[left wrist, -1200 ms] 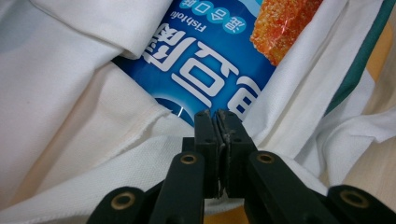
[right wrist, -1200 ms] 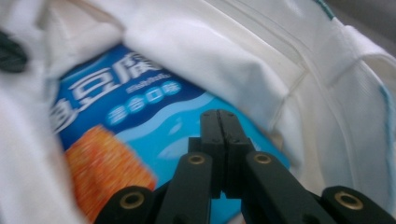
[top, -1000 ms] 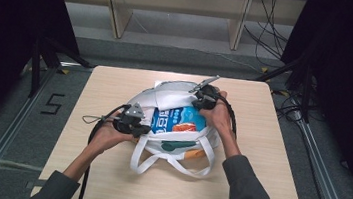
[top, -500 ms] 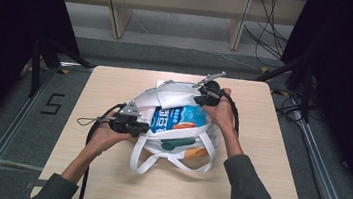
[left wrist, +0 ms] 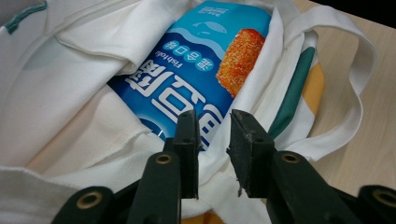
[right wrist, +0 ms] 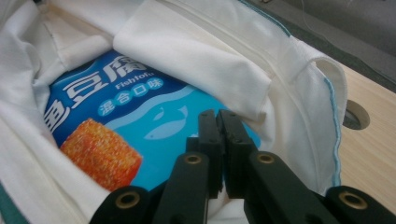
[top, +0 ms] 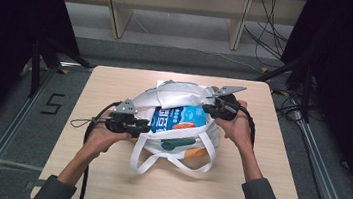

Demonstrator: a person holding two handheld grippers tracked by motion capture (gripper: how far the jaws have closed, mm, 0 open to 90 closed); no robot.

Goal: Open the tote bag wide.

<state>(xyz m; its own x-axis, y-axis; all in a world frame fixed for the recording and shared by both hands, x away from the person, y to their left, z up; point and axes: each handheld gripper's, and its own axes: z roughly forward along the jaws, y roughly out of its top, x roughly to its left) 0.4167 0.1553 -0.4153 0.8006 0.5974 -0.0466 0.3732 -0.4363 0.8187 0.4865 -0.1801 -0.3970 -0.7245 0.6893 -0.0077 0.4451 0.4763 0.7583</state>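
On a wooden surface [top: 104,182], a white cloth bag [top: 175,97] lies on its side with a blue fish-tofu packet [top: 177,119] showing through its mouth. At the left, the left claw [top: 144,125] sits at the bag's near rim; its jaws have just been opening and now stand narrowly apart, with a fold of cloth lying low in the gap and no pad pressing on it, the packet [left wrist: 205,70] straight ahead of the tips. The looped handles [top: 172,162] trail toward the person, beside and below that claw. At the right, the right claw [top: 209,108] is at the bag's far rim, jaws drawn together with nothing visibly caught between them, hovering just over the packet's [right wrist: 154,121] glossy face, a cloth flap [right wrist: 196,60] folded over beyond the tips. The bag looks soft and limp, likely to sag and close unless held by a hem or handle. The packet appears light and slick, its film prone to slipping, so a pinch on its edge seam or corner seems the surest hold rather than the smooth printed face.
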